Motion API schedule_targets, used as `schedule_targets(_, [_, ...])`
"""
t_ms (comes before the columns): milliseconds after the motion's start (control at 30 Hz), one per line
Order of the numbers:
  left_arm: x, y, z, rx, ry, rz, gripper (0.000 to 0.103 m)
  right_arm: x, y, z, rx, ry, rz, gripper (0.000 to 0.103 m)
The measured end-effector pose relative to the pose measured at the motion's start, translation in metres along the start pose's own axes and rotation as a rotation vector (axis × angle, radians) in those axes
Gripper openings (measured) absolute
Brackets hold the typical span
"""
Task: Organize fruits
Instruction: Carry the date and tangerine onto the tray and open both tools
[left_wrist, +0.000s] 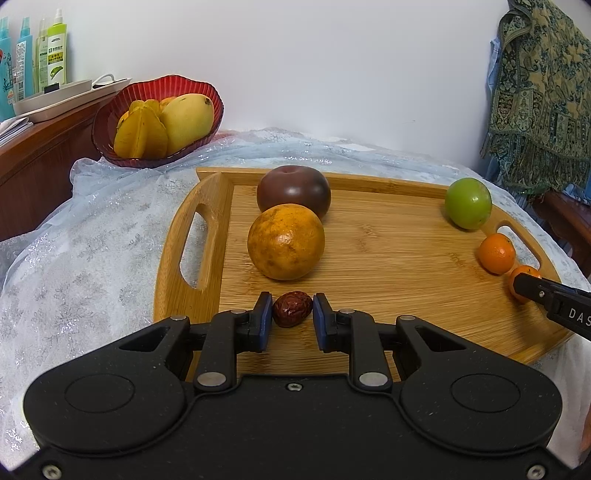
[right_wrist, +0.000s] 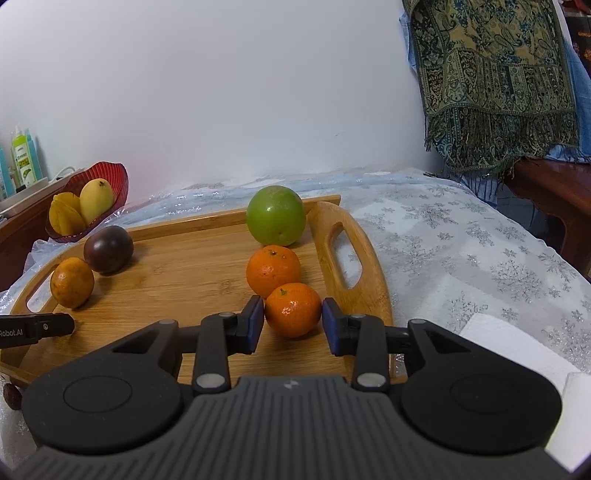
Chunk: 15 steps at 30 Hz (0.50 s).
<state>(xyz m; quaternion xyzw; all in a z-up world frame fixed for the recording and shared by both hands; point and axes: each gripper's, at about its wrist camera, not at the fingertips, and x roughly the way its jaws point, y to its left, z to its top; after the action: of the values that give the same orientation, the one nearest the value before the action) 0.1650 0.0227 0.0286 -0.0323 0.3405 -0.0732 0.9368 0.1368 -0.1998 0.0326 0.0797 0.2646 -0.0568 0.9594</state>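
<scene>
**A:** What's the biggest thing there?

**B:** A counter under a pale snowflake cloth (right_wrist: 480, 240), set against a white wall. A patterned scarf (right_wrist: 491, 81) hangs at the far right. On the cloth lies a bamboo tray (left_wrist: 388, 258) with a handle slot at each end.

**A:** And the two tools?

**B:** Both are at the tray's near edge, pointing down at it. The left gripper (left_wrist: 293, 314) has its fingers narrow and closed on a wrinkled red date (left_wrist: 292, 314), which sits on the tray board. The right gripper (right_wrist: 293, 310) has its fingers either side of the near mandarin (right_wrist: 293, 312), very close. A sliver of gap shows at the right pad, so I read them as loose and not pinching.

**A:** Anything off the tray?

**B:** A red ribbed bowl (left_wrist: 103, 122) at the far left, tilted against a wooden ledge. It holds a yellow mango (left_wrist: 188, 122) and a starfruit (left_wrist: 142, 133). Spray bottles (left_wrist: 55, 51) stand behind it.

**A:** Now the fruit on the tray, big to small.

**B:** On the left half there is a dark purple round fruit (left_wrist: 293, 188) at the far rim. A mottled orange (left_wrist: 286, 246) touches it on the near side, and the date is just near of that. At the right end, by the handle slot, sits a green round fruit (right_wrist: 276, 216). Then comes the far mandarin (right_wrist: 273, 271), then the near mandarin against it, all in a row.
</scene>
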Motion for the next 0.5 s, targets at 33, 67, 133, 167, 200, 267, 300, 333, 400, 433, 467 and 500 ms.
schedule_targets(33, [0.0001,0.0002,0.0000,0.000,0.000,0.000,0.023,-0.0001,-0.0002,0.0000,0.002,0.000,0.003,0.044])
schedule_targets(67, [0.0001,0.0002,0.0000,-0.001,0.001,-0.001,0.023,-0.0002,-0.0002,-0.0001,0.003,0.001,0.005,0.044])
schedule_targets(133, [0.0002,0.0002,0.0002,-0.002,0.001,0.000,0.023,-0.0003,0.0005,-0.0004,0.003,0.002,0.010,0.045])
schedule_targets(167, [0.0002,0.0003,0.0001,-0.002,0.001,-0.001,0.023,-0.0006,0.0009,-0.0006,0.002,0.001,0.011,0.045])
schedule_targets(200, [0.0001,0.0003,0.0001,-0.001,0.001,-0.001,0.023,-0.0008,0.0013,-0.0008,0.000,0.001,0.012,0.045])
schedule_targets(267, [0.0001,0.0003,0.0001,0.000,0.001,-0.001,0.023,-0.0010,0.0018,-0.0010,-0.003,0.001,0.013,0.045])
schedule_targets(300, [0.0001,0.0001,0.0000,0.000,0.001,-0.001,0.023,-0.0010,0.0020,-0.0010,-0.003,0.001,0.013,0.045])
schedule_targets(333, [0.0001,0.0000,-0.0001,0.001,0.001,-0.001,0.023,-0.0010,0.0022,-0.0011,-0.003,0.001,0.012,0.045])
schedule_targets(400, [-0.0001,-0.0004,-0.0004,0.003,0.001,-0.001,0.023,-0.0009,0.0020,-0.0010,-0.001,0.002,0.013,0.045])
schedule_targets(433, [-0.0002,-0.0008,-0.0006,0.004,0.001,-0.001,0.024,-0.0009,0.0017,-0.0013,0.001,0.002,0.014,0.045])
schedule_targets(467, [-0.0003,-0.0012,-0.0007,0.005,0.002,-0.001,0.027,-0.0011,0.0015,-0.0015,0.004,0.001,0.014,0.045])
schedule_targets(500, [-0.0004,-0.0012,-0.0007,0.006,0.002,-0.005,0.028,-0.0013,0.0015,-0.0017,0.006,0.001,0.014,0.045])
